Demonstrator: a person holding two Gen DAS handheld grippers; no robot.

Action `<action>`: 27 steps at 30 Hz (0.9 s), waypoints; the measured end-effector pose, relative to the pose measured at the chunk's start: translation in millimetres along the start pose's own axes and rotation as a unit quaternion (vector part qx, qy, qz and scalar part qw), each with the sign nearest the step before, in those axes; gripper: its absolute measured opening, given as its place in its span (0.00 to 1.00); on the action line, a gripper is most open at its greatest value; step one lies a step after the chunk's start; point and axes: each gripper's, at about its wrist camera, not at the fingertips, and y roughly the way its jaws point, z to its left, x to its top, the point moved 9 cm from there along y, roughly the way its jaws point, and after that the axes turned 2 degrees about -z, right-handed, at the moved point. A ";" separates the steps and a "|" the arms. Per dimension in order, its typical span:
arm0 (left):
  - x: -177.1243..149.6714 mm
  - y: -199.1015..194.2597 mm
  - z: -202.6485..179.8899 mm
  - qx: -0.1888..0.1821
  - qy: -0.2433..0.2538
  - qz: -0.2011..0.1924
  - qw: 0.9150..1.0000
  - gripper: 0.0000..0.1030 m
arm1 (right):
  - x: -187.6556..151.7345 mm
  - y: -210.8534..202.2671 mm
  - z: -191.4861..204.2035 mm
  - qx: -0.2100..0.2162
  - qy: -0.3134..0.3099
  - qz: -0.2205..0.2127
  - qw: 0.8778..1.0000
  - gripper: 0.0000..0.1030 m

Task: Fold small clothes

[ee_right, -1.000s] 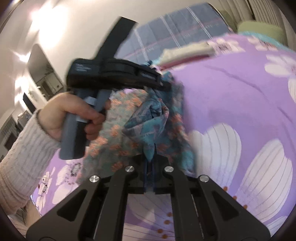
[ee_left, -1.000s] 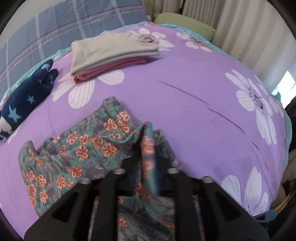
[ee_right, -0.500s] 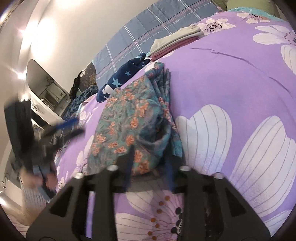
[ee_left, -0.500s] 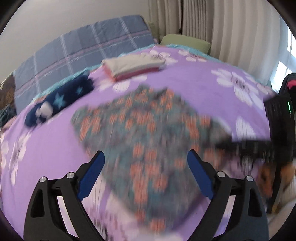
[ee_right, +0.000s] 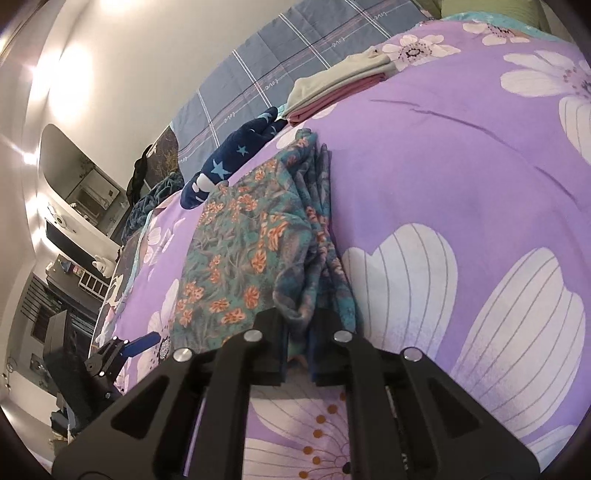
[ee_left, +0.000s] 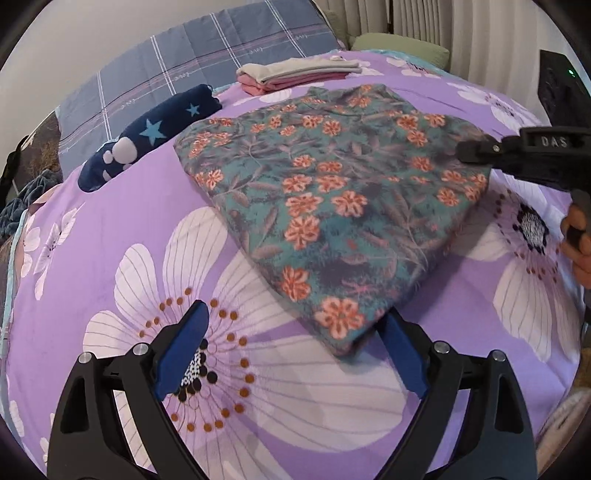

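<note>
A teal garment with orange flowers [ee_left: 332, 199] lies folded flat on the purple flowered bedspread [ee_left: 110, 266]. My left gripper [ee_left: 291, 350] is open and empty just in front of the garment's near corner. My right gripper [ee_right: 298, 343] is shut on the garment's bunched edge [ee_right: 295, 295] at the bedspread [ee_right: 461, 166]; it also shows in the left wrist view [ee_left: 517, 155] at the garment's right edge. The left gripper shows small in the right wrist view [ee_right: 122, 350].
A folded stack of grey and pink clothes [ee_left: 295, 74] lies at the far side, and a navy star-print item [ee_left: 147, 136] lies to its left. A blue plaid quilt [ee_left: 184, 66] is behind. Curtains [ee_left: 443, 22] hang at the back right.
My left gripper let go of the garment, opened and pulled back. The garment went from bunched and lifted to lying folded flat. My right gripper stays on its edge.
</note>
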 end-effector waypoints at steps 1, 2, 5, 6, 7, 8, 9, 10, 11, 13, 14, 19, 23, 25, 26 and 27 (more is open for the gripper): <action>1.3 0.3 1.5 0.004 -0.001 -0.002 1.000 0.88 | 0.8 -0.8 1.5 -0.001 -0.003 -0.001 1.000 0.08; 1.3 0.4 2.3 0.007 -0.002 -0.004 1.000 0.88 | 1.7 -1.3 2.6 -0.001 -0.003 -0.002 1.000 0.08; -4.0 2.4 7.6 0.030 0.002 0.000 1.000 0.88 | 3.8 -4.0 6.0 0.000 -0.007 -0.008 1.000 0.07; -8.9 2.7 11.5 0.042 0.003 0.005 0.999 0.89 | 3.7 -4.6 5.5 -0.006 -0.009 -0.007 1.000 0.07; -14.6 2.8 17.6 0.050 -0.001 0.007 0.999 0.90 | 2.9 -5.2 1.4 -0.017 -0.009 -0.005 1.000 0.07; -17.2 2.1 21.4 0.047 -0.008 0.006 0.999 0.90 | 1.0 -4.4 -4.4 -0.027 -0.006 0.001 1.000 0.07; -21.6 1.0 26.7 0.032 -0.029 0.008 0.999 0.90 | -4.0 -0.6 -15.6 -0.034 0.009 0.016 0.999 0.06; -25.3 1.2 30.7 0.015 -0.052 0.013 0.998 0.90 | -8.2 3.3 -21.6 -0.028 0.022 0.027 0.999 0.07; -27.3 1.6 33.1 0.004 -0.070 0.016 0.997 0.90 | -10.2 4.4 -24.9 -0.024 0.029 0.030 0.999 0.07; -26.9 1.7 32.9 0.006 -0.072 0.017 0.997 0.90 | -11.4 1.6 -25.0 -0.019 0.026 0.026 0.999 0.11; -25.8 0.5 30.6 0.011 -0.063 0.016 0.998 0.90 | -9.6 -2.3 -21.6 -0.023 0.015 0.017 0.999 0.15; -20.2 -7.0 19.0 0.035 -0.013 0.010 0.999 0.90 | 10.4 -29.4 3.2 -0.053 -0.072 -0.055 0.995 0.43; -21.4 -9.9 17.1 0.031 -0.016 0.011 0.999 0.90 | 9.6 -24.8 28.3 -0.025 -0.119 -0.053 0.991 0.24; -22.0 -10.5 16.9 0.030 -0.015 0.011 0.999 0.90 | 5.4 -20.1 34.5 -0.017 -0.136 -0.048 0.989 0.19; -22.8 -10.9 17.0 0.030 -0.015 0.012 0.999 0.90 | 2.8 -14.8 37.9 -0.015 -0.145 -0.044 0.988 0.19; -23.3 -11.5 16.7 0.030 -0.015 0.012 0.999 0.90 | 2.3 -11.4 38.0 -0.018 -0.149 -0.039 0.988 0.19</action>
